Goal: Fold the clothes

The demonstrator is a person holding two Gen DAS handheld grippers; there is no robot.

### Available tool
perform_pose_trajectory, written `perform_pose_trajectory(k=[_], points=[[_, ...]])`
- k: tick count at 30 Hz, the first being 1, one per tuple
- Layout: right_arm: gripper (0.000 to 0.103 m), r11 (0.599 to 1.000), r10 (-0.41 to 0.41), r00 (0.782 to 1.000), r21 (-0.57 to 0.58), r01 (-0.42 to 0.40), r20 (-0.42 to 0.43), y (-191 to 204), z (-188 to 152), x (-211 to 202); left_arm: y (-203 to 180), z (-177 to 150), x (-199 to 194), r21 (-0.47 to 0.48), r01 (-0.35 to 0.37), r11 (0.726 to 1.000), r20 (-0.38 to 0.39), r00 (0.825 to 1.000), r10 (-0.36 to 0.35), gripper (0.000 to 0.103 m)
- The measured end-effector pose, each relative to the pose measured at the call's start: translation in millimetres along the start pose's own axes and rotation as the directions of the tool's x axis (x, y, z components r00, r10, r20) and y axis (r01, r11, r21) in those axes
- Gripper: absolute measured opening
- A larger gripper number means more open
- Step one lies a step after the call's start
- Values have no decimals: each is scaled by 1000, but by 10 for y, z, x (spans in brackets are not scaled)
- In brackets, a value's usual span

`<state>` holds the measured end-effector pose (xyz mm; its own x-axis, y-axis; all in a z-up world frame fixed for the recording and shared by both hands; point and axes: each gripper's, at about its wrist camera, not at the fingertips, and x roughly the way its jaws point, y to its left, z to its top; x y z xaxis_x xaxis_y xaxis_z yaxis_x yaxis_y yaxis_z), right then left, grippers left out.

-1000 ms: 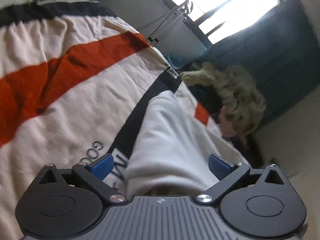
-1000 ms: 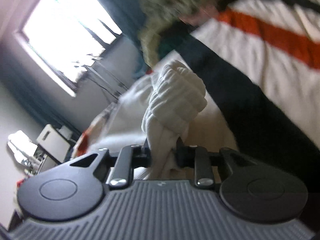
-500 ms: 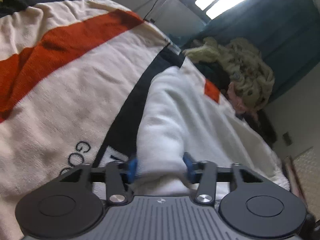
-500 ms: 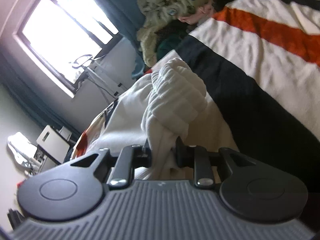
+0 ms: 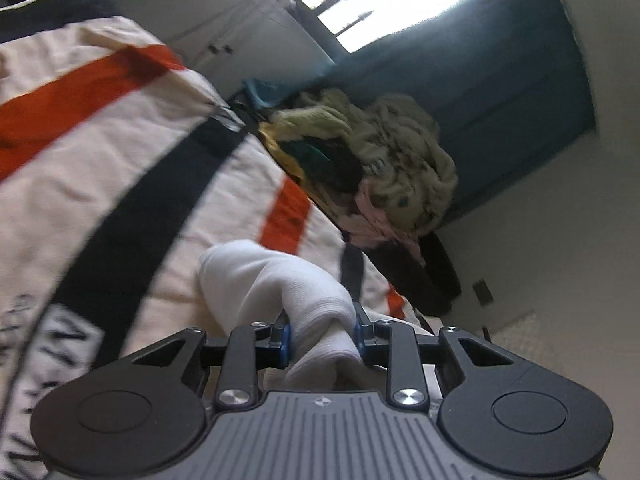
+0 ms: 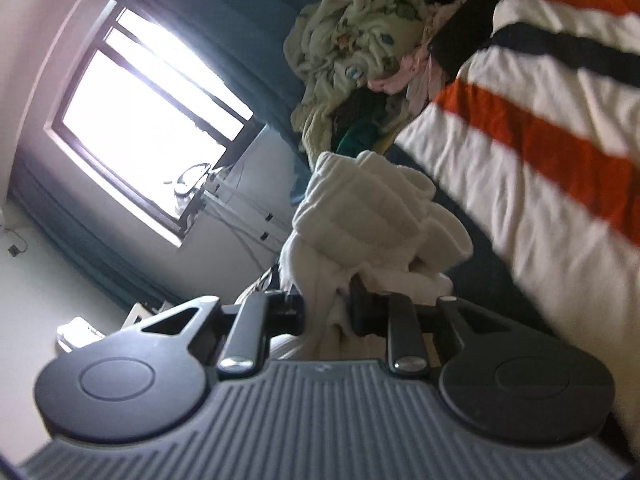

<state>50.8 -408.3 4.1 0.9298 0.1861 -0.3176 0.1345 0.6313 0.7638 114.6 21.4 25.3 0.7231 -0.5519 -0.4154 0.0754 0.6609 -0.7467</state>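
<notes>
White garment (image 5: 276, 280) is getting picked up off the bed right now, bunched up over the striped blanket (image 5: 120, 152) near the edge that's facing the window. Left tongs (image 5: 322, 336) have just been closing and are now clamping a thick roll of the white cloth between the blue pads. Right tongs (image 6: 326, 308) are pinching another wad of the same fabric, with a ribbed bit, maybe a cuff or hem, flopping out past the tips. So both ends are being gripped, and the cloth is sticking out forward from each set of tongs and sagging toward the blanket. Can't really tell its long axis since it's all scrunched. My guess is it's running between the two hands, so spreading them apart should be what stretches it flat before any fold. Neither hand looks nearer than the other. Pile of other laundry (image 5: 400, 160) is sitting at the far corner of the bed, well clear.
</notes>
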Motion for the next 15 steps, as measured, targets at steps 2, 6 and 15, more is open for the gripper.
perform_pose_trajectory(k=[2, 6, 15], points=[[24, 999, -19, 1000, 30, 19, 14, -94, 235, -12, -263, 11, 223, 28, 8, 1000, -26, 1000, -7, 29], [24, 997, -66, 996, 34, 64, 65, -253, 724, 22, -787, 27, 739, 88, 34, 996, -67, 997, -28, 29], [24, 987, -145, 960, -27, 156, 240, -486, 1843, 285, -1631, 107, 2339, 131, 148, 980, -104, 985, -135, 29]])
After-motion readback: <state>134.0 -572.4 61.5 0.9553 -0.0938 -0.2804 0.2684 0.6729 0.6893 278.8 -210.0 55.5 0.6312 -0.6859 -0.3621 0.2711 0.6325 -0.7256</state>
